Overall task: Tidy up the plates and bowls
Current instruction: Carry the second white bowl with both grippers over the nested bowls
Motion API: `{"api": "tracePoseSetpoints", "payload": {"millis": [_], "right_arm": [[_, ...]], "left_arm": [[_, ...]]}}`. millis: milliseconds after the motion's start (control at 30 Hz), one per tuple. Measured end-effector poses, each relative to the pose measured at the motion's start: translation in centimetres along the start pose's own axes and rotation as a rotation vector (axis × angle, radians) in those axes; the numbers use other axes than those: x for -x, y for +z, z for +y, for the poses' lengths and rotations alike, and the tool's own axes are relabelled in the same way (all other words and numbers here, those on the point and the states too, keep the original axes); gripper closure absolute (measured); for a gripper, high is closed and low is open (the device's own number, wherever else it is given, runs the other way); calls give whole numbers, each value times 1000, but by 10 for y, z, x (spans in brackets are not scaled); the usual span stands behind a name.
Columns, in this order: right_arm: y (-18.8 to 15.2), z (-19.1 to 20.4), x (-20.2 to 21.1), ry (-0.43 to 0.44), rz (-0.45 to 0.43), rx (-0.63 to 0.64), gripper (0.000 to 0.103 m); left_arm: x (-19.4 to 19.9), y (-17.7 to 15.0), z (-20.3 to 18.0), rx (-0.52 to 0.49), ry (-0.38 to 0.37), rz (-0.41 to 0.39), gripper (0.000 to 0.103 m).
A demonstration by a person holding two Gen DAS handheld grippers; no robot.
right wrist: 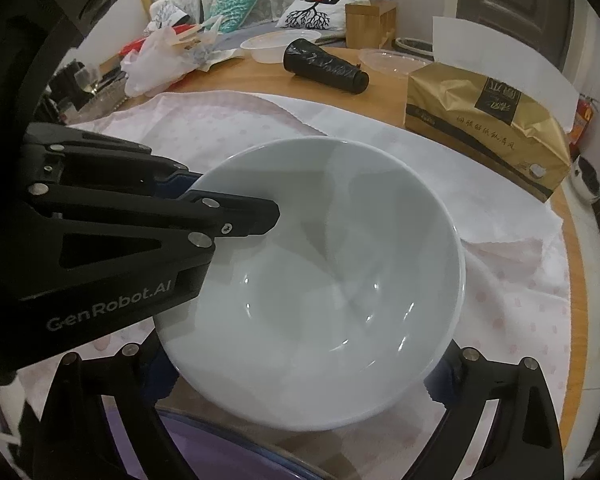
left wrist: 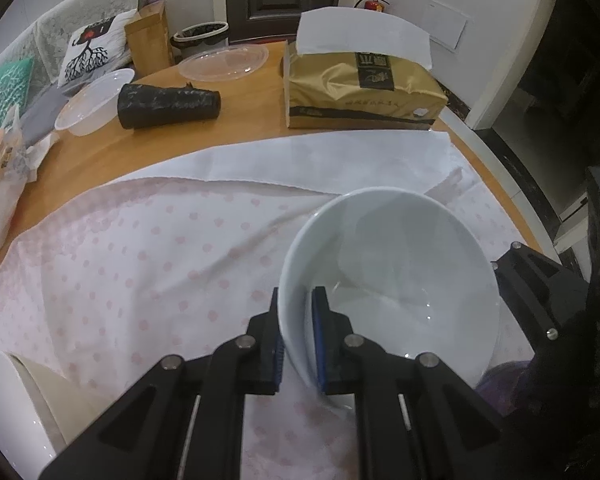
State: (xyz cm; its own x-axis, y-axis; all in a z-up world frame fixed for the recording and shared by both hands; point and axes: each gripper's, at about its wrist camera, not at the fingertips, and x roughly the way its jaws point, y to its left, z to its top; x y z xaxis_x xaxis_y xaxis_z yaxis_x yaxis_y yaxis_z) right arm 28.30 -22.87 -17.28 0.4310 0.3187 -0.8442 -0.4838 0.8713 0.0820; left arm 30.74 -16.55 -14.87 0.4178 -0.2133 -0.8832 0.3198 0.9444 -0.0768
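While the left tongs (left wrist: 296, 344) pinch the glossy white ceramic bowl's (left wrist: 392, 280) rim, presumably to carry it, it hovers over the dotted pink cloth (left wrist: 140, 264) on the counter. From the right wrist, right tongs (right wrist: 296, 384) gape wide under the bowl, gripping nothing.

A white glossy bowl (left wrist: 392, 280) is empty and held slightly tilted above the pink dotted cloth (left wrist: 120, 264), its near wall pinched between dark pads. Near the cloth's left corner, part of a white plate (left wrist: 12, 408) is visible.
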Motion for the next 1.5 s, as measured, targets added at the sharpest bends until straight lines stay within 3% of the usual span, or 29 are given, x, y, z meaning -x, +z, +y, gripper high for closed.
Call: {"api": "tracePoseSetpoints", "payload": {"millis": [733, 1500], "right_arm": [[2, 32, 41, -27, -79, 4, 11], [31, 111, 64, -15, -129, 85, 10]], "left_arm": [[60, -15, -2, -36, 19, -62, 92], [128, -47, 57, 25, 55, -122, 91]]}}
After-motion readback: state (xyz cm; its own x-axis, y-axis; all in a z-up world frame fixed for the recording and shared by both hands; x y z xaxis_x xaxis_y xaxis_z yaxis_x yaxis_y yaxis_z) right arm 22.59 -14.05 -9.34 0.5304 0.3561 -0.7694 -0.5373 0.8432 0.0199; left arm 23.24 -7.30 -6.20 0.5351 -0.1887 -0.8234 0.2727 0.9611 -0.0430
